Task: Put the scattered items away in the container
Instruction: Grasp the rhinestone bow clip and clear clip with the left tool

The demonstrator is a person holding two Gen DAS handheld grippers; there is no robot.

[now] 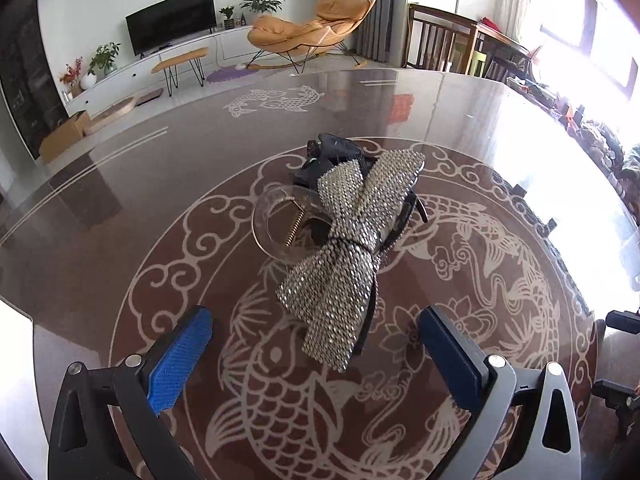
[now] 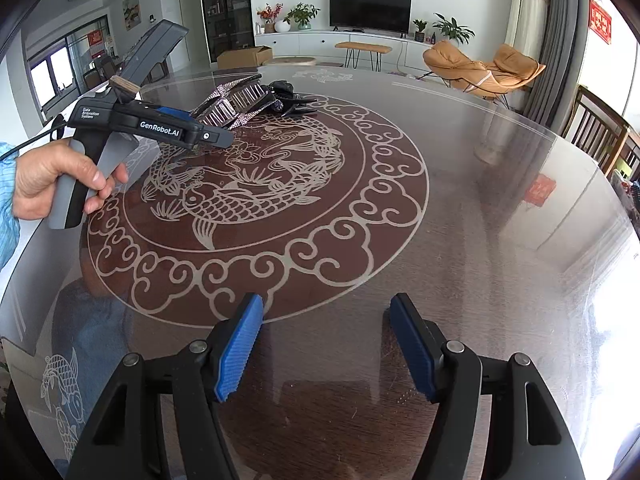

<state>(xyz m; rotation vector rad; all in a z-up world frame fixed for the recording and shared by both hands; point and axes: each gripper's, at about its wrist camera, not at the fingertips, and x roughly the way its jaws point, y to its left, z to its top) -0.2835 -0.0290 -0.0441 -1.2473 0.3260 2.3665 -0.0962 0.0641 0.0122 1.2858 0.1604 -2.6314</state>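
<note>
A glittery silver bow hair clip (image 1: 352, 248) lies on top of a small clear round container (image 1: 276, 228) on the glass table, with a dark hair clip (image 1: 332, 156) just behind it. My left gripper (image 1: 316, 344) is open and empty, its fingers either side of the bow's near end, slightly above the table. In the right wrist view the bow clip (image 2: 236, 100) and the dark clip (image 2: 288, 100) sit far off at the upper left, beside the hand-held left gripper body (image 2: 148, 124). My right gripper (image 2: 326, 344) is open and empty, over bare table.
The round glass table (image 2: 480, 240) has a carved fish medallion (image 2: 256, 184) in the middle. Wooden chairs (image 1: 440, 40) stand at the far edge. Clutter (image 1: 592, 128) lines the right rim in the left wrist view. The person's hand (image 2: 52, 180) holds the left gripper.
</note>
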